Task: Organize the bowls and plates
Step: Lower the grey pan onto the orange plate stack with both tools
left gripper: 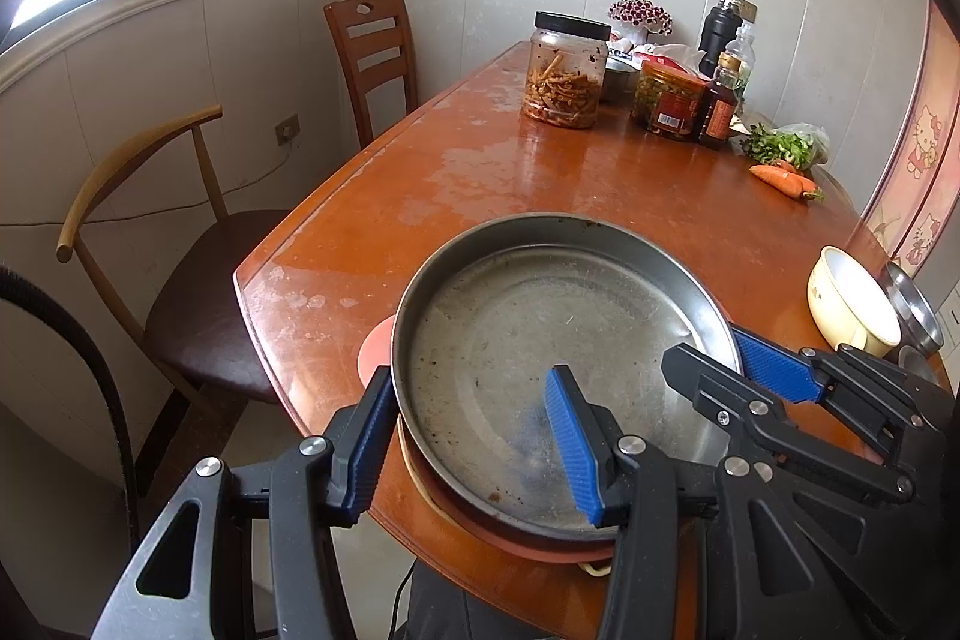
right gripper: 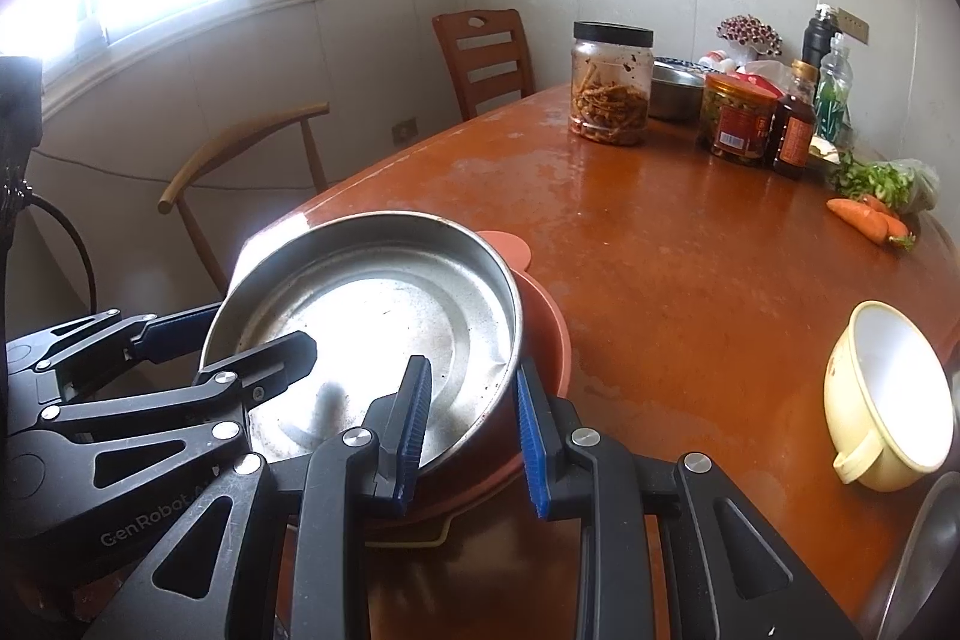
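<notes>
Left gripper (left gripper: 474, 436): jaws apart, straddling the near-left rim of the steel pan (left gripper: 558, 340). One blue pad sits outside the wall at 9 o'clock of the pan, the other inside over the pan floor; whether either pad touches the metal I can't tell from this angle.

The pan sits on an orange plate (right gripper: 549, 334) at the near corner of the wooden table (left gripper: 480, 172), plate edge poking out at 9 o'clock in the left wrist view. Something pale yellow shows under the plate at 6 o'clock.

Right gripper (right gripper: 474, 436): jaws apart across the pan's right rim, left pad inside the pan, right pad outside by the plate rim. Not visibly clamped.

Cream bowl (right gripper: 888, 394) with a handle sits at 3 o'clock of the pan, well apart, tipped on its side. A steel bowl (left gripper: 912, 307) is just beside it.

Far end, 12–1 o'clock: pickle jar (left gripper: 567, 70), red-label jar (left gripper: 669, 103), sauce bottle (left gripper: 720, 106), greens (left gripper: 786, 145), carrots (left gripper: 783, 178).
</notes>
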Tool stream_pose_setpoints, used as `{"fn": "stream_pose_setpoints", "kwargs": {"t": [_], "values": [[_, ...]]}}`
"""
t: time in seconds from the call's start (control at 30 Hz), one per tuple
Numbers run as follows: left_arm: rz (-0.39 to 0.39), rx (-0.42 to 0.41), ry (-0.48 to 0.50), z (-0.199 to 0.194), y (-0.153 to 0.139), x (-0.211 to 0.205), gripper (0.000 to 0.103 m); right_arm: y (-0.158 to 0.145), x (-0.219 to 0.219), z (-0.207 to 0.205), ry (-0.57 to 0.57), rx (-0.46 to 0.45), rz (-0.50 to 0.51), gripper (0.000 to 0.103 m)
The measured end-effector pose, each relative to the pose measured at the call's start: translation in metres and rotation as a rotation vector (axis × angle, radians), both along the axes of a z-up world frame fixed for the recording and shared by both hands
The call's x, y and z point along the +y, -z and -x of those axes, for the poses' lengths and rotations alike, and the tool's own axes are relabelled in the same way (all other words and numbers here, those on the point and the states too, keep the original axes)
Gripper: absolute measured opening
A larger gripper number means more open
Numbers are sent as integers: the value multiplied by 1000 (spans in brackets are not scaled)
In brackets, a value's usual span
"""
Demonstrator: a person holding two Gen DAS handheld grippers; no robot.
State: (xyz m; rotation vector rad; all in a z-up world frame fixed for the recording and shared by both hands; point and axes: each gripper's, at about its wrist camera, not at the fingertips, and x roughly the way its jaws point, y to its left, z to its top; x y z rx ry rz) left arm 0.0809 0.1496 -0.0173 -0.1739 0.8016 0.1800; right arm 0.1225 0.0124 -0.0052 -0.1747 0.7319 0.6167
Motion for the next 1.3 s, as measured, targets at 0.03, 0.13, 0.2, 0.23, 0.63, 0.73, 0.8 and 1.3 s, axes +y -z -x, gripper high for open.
{"fn": "stream_pose_setpoints", "kwargs": {"t": [0.03,0.13,0.2,0.23,0.63,0.73,0.8,1.3], "values": [[2,1,1,0,0,0,50,0,-1,0,2,0,-2,30],[7,4,3,1,0,0,50,-1,-2,-1,6,7,-10,30],[6,7,5,1,0,-1,50,-1,-4,-1,9,17,-21,30],[6,7,6,1,0,-2,50,-1,-4,-1,10,14,-20,30],[9,9,11,2,0,-4,51,-6,-11,5,20,6,-31,32],[10,9,11,3,-1,-4,51,-8,-13,6,26,2,-32,33],[11,7,10,2,-1,-3,51,-8,-15,6,34,5,-34,39],[15,-7,1,6,-7,-3,52,-16,-31,6,64,29,-79,52]]}}
